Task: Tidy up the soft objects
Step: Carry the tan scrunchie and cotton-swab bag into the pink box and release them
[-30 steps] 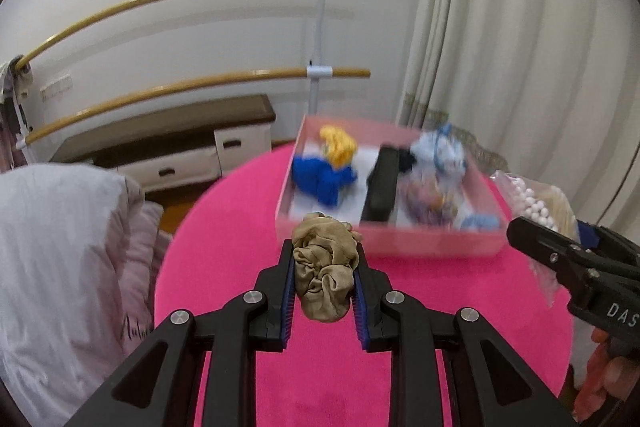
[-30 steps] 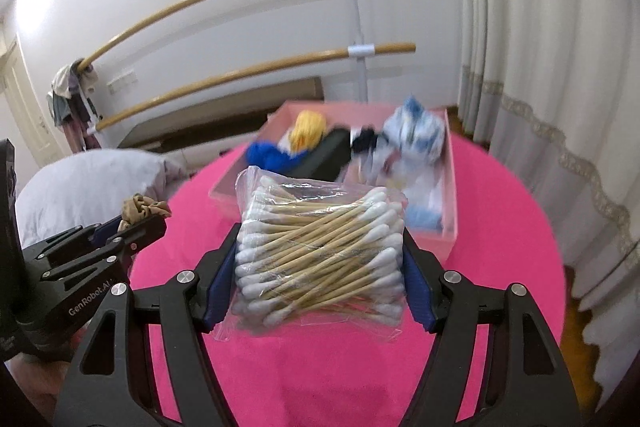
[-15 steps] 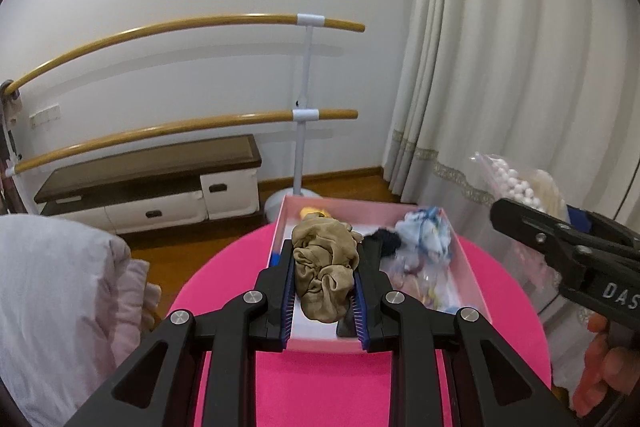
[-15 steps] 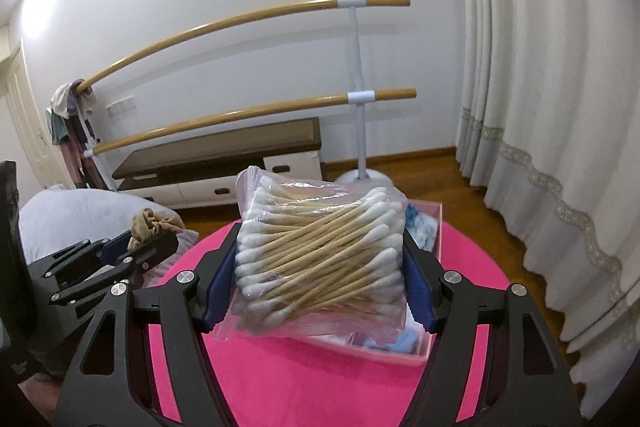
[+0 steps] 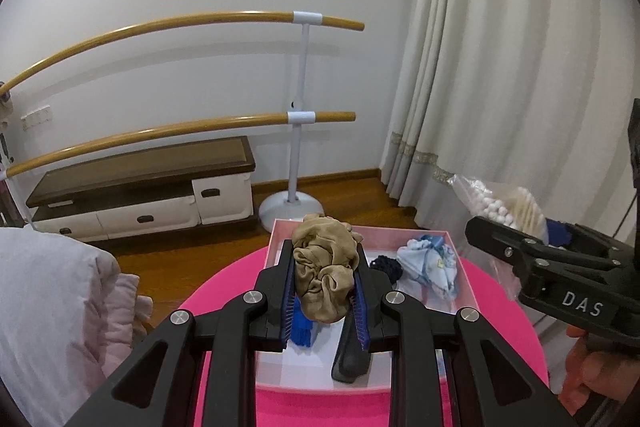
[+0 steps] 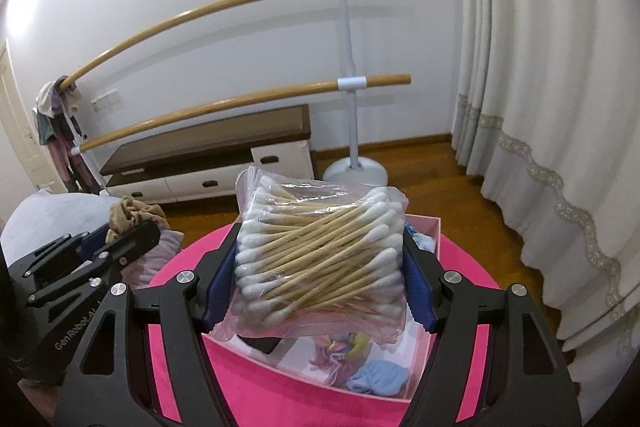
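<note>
My left gripper (image 5: pixel 323 277) is shut on a tan scrunchie (image 5: pixel 324 273) and holds it above the pink box (image 5: pixel 280 383) on the round pink table (image 5: pixel 216 295). My right gripper (image 6: pixel 320 263) is shut on a clear bag of cotton swabs (image 6: pixel 320 259), also above the box (image 6: pixel 272 361). The right gripper shows at the right of the left wrist view (image 5: pixel 476 227); the left one (image 6: pixel 136 233) shows at the left of the right wrist view with the scrunchie (image 6: pixel 132 213).
In the box lie a blue fabric piece (image 5: pixel 302 333), a black item (image 5: pixel 352 359), a dark scrunchie (image 5: pixel 386 265), a light blue cloth (image 5: pixel 430 267) and more soft items (image 6: pixel 376 379). Bedding (image 5: pixel 52 307) is at left, a barre stand (image 5: pixel 298 131) and curtain (image 5: pixel 500 87) behind.
Both grippers have moved forward over the box with their loads still held. The box, formerly ahead, now lies under the fingers.
</note>
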Action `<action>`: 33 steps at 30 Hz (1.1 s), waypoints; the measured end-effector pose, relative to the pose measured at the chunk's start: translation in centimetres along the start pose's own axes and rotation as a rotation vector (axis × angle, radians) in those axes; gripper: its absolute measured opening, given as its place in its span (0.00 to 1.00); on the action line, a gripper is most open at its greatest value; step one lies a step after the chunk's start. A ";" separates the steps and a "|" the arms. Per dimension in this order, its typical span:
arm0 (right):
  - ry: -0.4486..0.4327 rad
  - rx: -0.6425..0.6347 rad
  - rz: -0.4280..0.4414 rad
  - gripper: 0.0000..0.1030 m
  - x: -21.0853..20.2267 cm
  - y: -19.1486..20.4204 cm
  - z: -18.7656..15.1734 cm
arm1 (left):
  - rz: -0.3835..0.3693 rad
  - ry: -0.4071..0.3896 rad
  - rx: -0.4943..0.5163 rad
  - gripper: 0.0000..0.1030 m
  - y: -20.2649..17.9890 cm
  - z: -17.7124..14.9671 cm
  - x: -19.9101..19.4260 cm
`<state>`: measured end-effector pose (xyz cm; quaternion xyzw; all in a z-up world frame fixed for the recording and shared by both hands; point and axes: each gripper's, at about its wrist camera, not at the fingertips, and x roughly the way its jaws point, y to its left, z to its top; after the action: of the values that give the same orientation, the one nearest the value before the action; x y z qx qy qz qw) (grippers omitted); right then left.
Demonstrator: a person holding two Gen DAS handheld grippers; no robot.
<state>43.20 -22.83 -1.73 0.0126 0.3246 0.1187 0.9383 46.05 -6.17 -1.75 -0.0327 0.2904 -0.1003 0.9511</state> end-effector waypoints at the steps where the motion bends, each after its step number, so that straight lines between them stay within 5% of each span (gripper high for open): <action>1: 0.010 0.004 -0.001 0.66 0.6 -0.3 0.2 | 0.000 0.009 0.000 0.21 0.0 0.3 0.6; 20: 0.229 0.075 0.019 0.67 11.5 -4.7 1.5 | 0.000 0.223 -0.010 0.25 -1.1 5.6 14.4; 25: 0.256 0.104 0.010 0.75 13.0 -5.0 1.6 | 0.009 0.254 -0.004 0.30 -1.8 5.8 16.9; 28: 0.255 0.120 0.020 0.76 13.2 -5.3 1.2 | 0.034 0.245 0.006 0.51 -2.1 5.6 16.8; 33: 0.237 0.150 0.032 1.00 12.5 -5.5 0.9 | 0.061 0.204 0.009 0.88 -2.3 5.2 15.7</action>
<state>54.44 -25.25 -9.09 0.0739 0.4408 0.1096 0.8878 61.28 -11.69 -5.75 -0.0091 0.3862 -0.0753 0.9193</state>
